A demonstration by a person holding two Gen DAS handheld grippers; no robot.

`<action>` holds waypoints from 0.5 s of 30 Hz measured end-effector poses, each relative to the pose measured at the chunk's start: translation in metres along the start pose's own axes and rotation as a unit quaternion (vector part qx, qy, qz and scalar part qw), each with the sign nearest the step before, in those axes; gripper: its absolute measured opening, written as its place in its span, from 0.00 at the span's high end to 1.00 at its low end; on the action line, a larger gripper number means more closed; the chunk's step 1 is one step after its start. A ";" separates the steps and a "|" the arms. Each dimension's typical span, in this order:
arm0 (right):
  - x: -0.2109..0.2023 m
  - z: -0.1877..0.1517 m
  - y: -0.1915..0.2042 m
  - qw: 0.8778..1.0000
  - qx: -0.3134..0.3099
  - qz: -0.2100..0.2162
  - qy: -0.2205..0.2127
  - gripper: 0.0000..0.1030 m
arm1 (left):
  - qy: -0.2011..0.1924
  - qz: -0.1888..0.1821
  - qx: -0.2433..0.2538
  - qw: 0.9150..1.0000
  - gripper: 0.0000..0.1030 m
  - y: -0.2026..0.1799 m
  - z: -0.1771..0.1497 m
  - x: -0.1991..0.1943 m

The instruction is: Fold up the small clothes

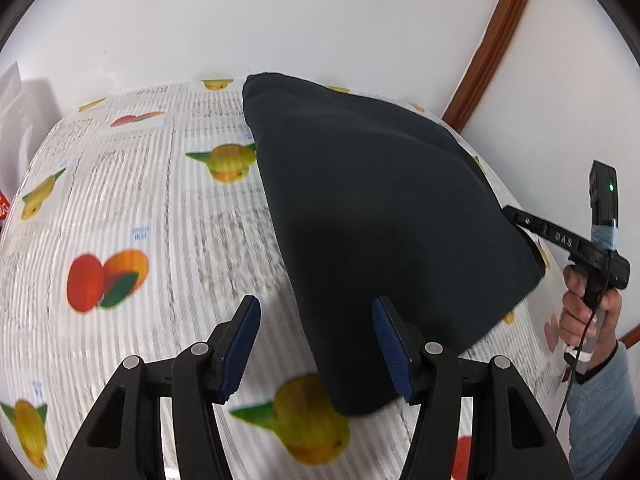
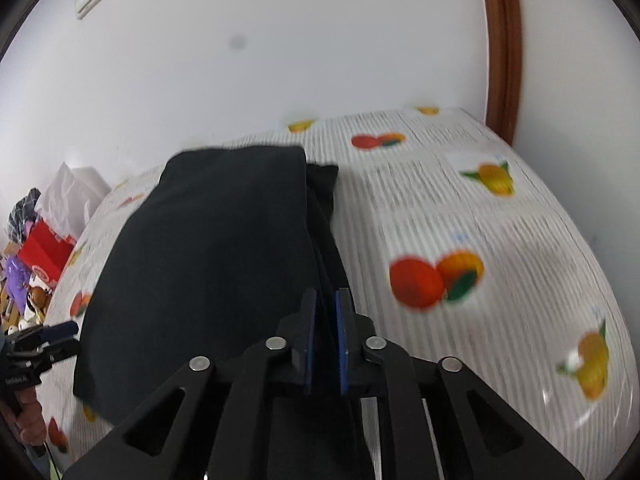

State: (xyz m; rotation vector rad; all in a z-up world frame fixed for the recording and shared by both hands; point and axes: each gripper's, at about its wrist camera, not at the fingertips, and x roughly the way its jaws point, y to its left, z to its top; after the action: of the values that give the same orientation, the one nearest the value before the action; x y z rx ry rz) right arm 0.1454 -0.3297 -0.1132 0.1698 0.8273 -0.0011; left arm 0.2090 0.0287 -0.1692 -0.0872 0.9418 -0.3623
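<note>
Black garment (image 1: 384,220), one, two hand-held grippers

One dark cloth (image 1: 384,216) is seen lying on one tablecloth (image 1: 132,208) printed with fruit. Two grippers are counted, a left gripper (image 1: 316,348) and a right gripper (image 2: 326,336), each with two blue-padded fingers (image 1: 240,344). One hand (image 1: 588,312) and one brown door frame (image 2: 502,48) are also seen.
</note>
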 end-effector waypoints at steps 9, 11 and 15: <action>-0.049 -0.044 0.004 0.998 -0.015 -0.059 0.007 0.74 | -0.025 0.034 0.008 0.999 0.43 -0.030 -0.017 -0.027; -0.062 -0.049 0.010 0.997 -0.024 -0.069 0.003 0.71 | -0.033 0.044 0.009 0.998 0.41 -0.039 -0.020 -0.035; -0.087 -0.056 0.020 0.996 -0.032 -0.080 -0.001 0.59 | -0.041 0.049 0.005 0.998 0.35 -0.054 -0.027 -0.058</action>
State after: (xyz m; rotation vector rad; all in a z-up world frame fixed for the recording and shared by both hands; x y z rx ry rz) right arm 0.0464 -0.3070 -0.0836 0.0432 0.8360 -0.1251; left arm 0.1426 -0.0003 -0.1278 -0.0473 0.8596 -0.2708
